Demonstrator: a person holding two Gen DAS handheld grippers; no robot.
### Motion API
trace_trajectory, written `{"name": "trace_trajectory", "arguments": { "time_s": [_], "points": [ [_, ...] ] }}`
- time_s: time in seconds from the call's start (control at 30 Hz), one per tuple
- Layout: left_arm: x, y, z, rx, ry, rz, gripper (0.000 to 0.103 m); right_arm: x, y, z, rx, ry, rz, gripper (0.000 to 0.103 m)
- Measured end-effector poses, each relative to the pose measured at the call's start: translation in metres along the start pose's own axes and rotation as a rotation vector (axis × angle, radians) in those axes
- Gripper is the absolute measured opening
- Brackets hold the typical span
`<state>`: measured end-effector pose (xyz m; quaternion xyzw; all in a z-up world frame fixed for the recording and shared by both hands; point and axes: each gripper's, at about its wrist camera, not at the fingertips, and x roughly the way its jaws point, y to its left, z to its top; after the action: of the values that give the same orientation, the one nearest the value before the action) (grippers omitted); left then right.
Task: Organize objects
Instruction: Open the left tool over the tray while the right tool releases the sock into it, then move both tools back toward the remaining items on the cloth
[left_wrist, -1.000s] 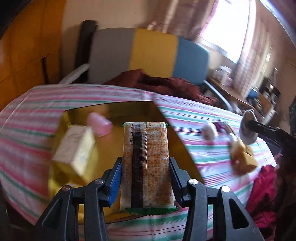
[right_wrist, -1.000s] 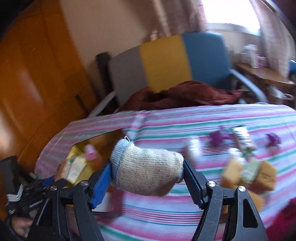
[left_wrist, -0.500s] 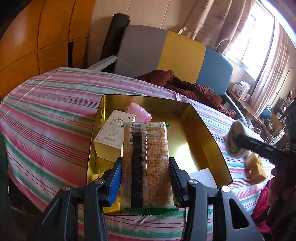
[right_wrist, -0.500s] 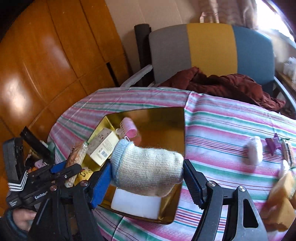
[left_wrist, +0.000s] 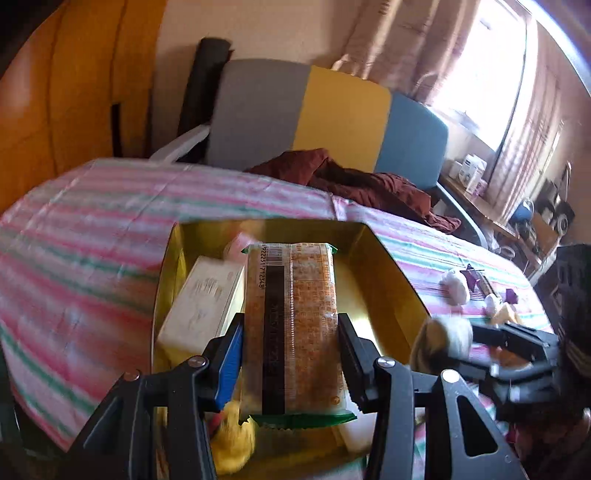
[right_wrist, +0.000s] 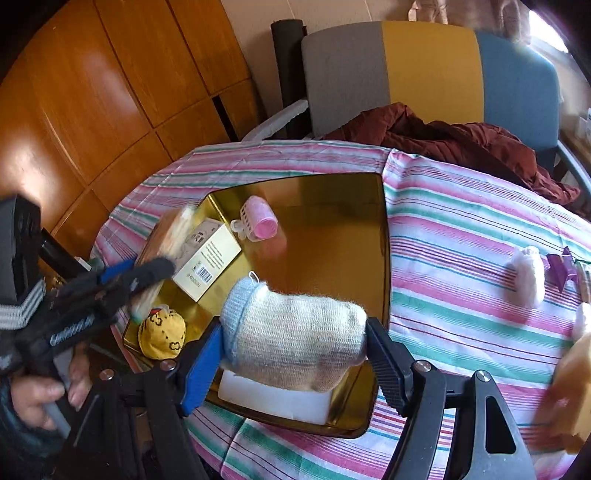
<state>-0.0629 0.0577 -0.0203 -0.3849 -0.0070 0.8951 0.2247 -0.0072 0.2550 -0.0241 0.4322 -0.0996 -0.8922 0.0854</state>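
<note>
Both grippers are being held over the gold tin (right_wrist: 384, 236) on the striped tablecloth (right_wrist: 461, 258). Clamped between the jaws of the left gripper (left_wrist: 291, 354) is a flat orange snack packet (left_wrist: 295, 317) in crinkled film, green-edged, with a barcode and digits partly legible as 6922251712348. The right gripper (right_wrist: 295, 350) is being kept closed on a rolled knitted sock (right_wrist: 295, 343), beige with a pale blue cuff, above the tin's near edge. Inside the tin, a white block (right_wrist: 273, 400) is lying at the near edge, a yellow patterned pouch (right_wrist: 162, 332) at the near left corner, then a cream carton (right_wrist: 207, 258) with a barcode and unreadable print, and farthest a pink ribbed roller (right_wrist: 258, 223).
</note>
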Motion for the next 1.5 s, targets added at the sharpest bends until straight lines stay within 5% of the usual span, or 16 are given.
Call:
{"name": "trace_trajectory", "arguments": {
  "time_s": [0.17,0.4,0.53,0.8,1.5],
  "points": [
    [0.03,-0.005,0.033,0.078,0.004,0.027,0.05,0.014,0.015,-0.003,-0.057,0.042,0.036,0.075],
    [0.024,0.019,0.046,-0.039,-0.002,0.044,0.055,0.03,0.053,-0.01,-0.177,0.08,0.119,0.079],
    [0.007,0.035,0.035,-0.116,-0.008,0.072,0.055,0.03,0.073,-0.017,-0.221,0.092,0.21,0.092],
    [-0.02,0.032,0.007,-0.11,-0.017,0.141,0.055,0.024,0.075,-0.025,-0.22,0.085,0.135,0.103],
    [-0.051,-0.004,-0.01,-0.018,-0.058,0.184,0.055,-0.01,0.044,-0.02,-0.076,-0.061,-0.06,0.103]
  ]
}}
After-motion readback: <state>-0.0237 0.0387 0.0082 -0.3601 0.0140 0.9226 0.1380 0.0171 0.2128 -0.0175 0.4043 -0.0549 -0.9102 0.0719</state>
